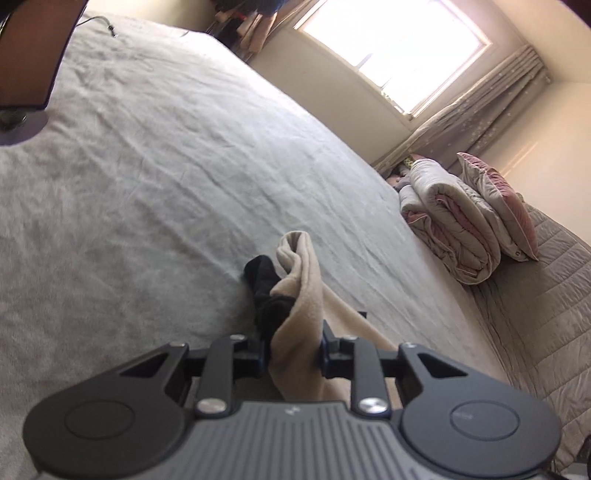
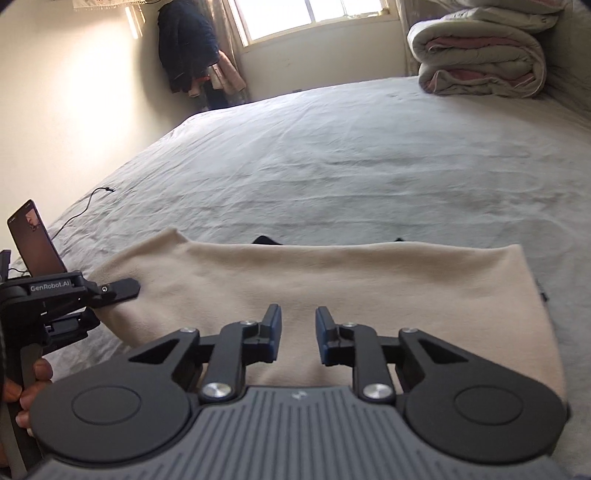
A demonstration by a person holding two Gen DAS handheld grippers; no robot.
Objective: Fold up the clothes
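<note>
A beige fleece garment [image 2: 325, 295] lies spread across the near part of a grey bedsheet [image 2: 369, 166], its far edge doubled over in a soft roll, with slivers of black lining or a second dark piece [image 2: 267, 240] peeking out beyond that edge. The cloth looks light, thick and limp, the sort that sags and bunches the moment it is lifted and slides little on the sheet; nothing in it appears fragile. The left gripper [image 1: 295, 350] is clamped on a gathered corner of the garment, beige fabric and a wad of the black material [image 1: 266, 291] bulging up between its jaws in the left wrist view. The right gripper [image 2: 298, 332] hovers over the middle of the flat panel with its jaws parted and nothing between them. A sound second hold would likely be a corner or hem on the right side, matching the left's pinch, since a grab at mid-panel would only raise a tent of cloth. The left device [image 2: 55, 295] and the person's left hand [image 2: 27, 387] show at the garment's left edge. Beyond, a folded quilt [image 2: 480, 59] sits at the far right of the bed, a phone [image 2: 37, 240] stands upright on the left device, a cable [image 2: 85, 203] trails over the bed's edge, and clothes [image 2: 188, 48] hang beside the window [image 2: 314, 14].
</note>
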